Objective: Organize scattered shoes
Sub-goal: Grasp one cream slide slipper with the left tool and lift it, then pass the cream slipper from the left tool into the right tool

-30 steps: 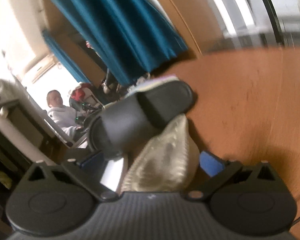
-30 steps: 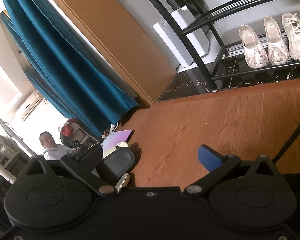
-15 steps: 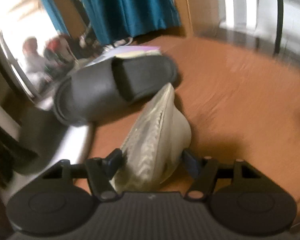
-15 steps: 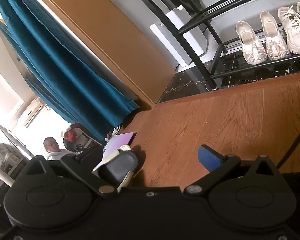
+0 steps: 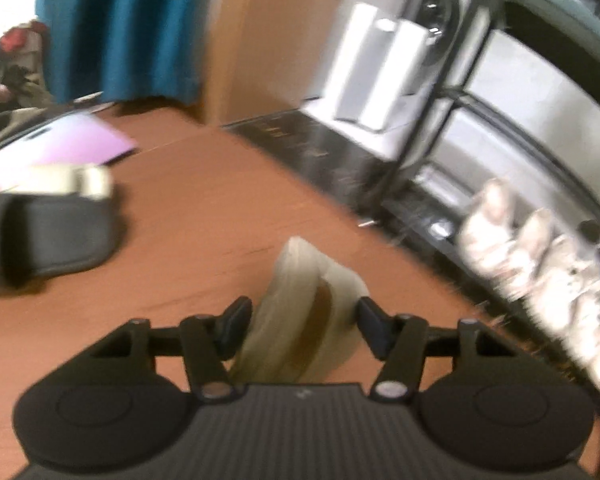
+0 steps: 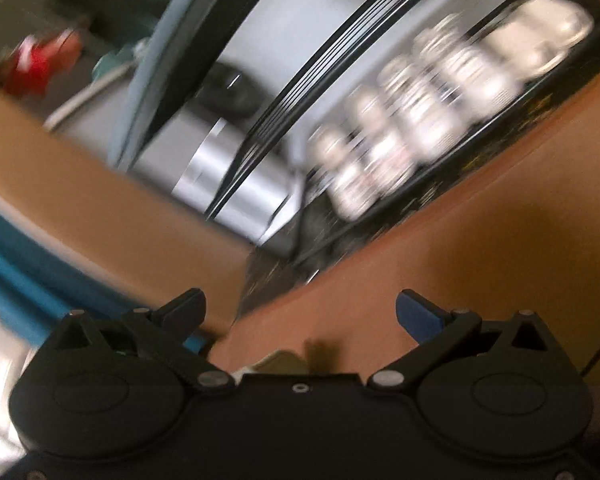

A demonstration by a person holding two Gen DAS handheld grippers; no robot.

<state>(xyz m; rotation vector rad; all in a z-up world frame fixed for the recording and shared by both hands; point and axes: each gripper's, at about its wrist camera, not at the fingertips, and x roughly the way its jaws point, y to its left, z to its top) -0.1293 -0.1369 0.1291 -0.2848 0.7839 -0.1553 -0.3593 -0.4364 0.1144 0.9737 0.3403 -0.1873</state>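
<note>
Left gripper [image 5: 300, 320]: jaws clamped on pale cream rubber slipper [image 5: 300, 320], held sideways between them. Right gripper [image 6: 300, 312]: jaws spread wide, empty; blurred pale shoes on black metal rack [image 6: 412, 128] ahead.

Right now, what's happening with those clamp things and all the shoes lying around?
A person is tidying shoes with two handheld grippers. The left gripper is clamped on a cream slipper, held above the wooden floor. A black slipper lies on the floor. The right gripper is open and empty. Ahead, the shoe rack holds a row of pale shoes.
</note>
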